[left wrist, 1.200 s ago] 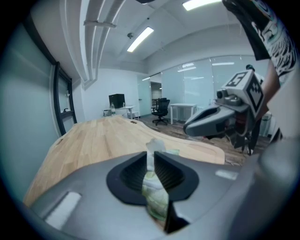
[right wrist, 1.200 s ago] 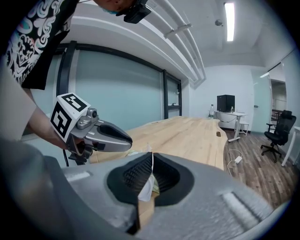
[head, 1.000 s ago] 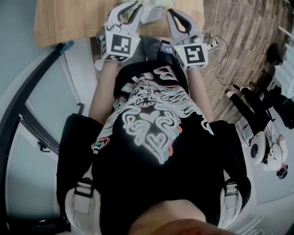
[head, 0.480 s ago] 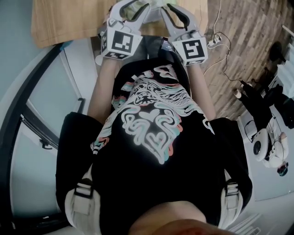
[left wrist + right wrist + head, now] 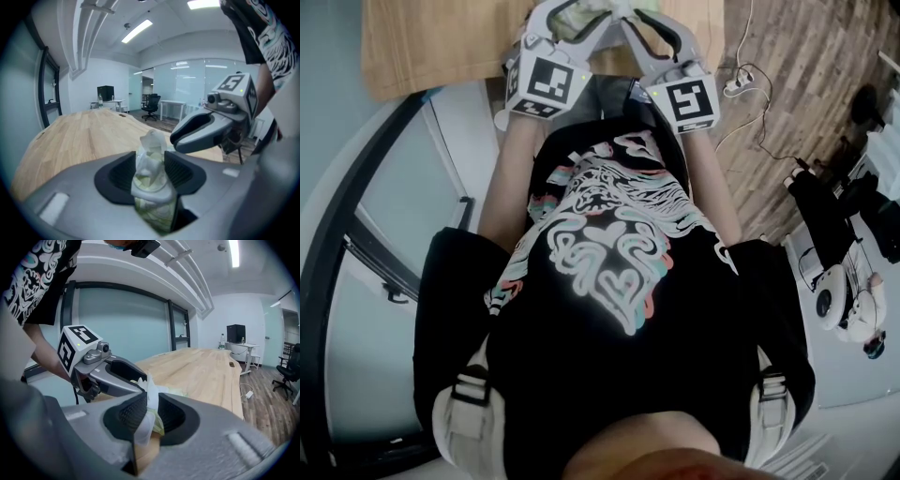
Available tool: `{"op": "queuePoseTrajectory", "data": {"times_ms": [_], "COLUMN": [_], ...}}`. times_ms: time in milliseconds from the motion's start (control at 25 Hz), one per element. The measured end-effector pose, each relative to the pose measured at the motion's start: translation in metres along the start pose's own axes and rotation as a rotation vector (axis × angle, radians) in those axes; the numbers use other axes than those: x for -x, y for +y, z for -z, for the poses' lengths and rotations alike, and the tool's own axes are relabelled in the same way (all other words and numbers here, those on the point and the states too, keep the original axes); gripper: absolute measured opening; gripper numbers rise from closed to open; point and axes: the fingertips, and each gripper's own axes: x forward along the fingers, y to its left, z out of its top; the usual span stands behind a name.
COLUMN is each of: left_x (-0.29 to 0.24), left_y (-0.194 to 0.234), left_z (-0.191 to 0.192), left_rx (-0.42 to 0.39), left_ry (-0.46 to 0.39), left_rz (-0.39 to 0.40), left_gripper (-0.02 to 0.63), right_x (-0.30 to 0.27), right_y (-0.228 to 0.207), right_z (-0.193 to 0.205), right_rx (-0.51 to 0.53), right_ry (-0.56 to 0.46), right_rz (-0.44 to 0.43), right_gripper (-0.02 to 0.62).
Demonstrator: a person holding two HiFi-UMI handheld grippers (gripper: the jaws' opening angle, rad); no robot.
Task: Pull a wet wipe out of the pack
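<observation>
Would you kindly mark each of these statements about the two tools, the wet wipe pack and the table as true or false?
1. The right tool is shut on the white wet wipe. True.
2. The left tool is shut with nothing between its jaws. False: the jaws stand apart, have just been opening, and the pack sits between them.
3. The table is wooden. True.
4. The two tools work at opposite ends of the table. False: their tips nearly meet at the pack.
</observation>
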Motion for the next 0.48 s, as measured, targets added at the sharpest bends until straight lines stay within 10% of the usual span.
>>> {"op": "queuePoseTrajectory", "data": {"times_ms": [480], "left_x": [-0.005], "left_y": [0.000], "left_z": [-0.002], "left_rx": [0.030], "left_ry": [-0.011], "left_rz": [0.051], "left_gripper": [0.153], "right_x": [-0.013], "right_y": [0.001], "right_z": [0.003], "right_rx": [0.032], "right_ry": [0.005], "right_rz": [-0.056], "right_gripper": [0.074]}}
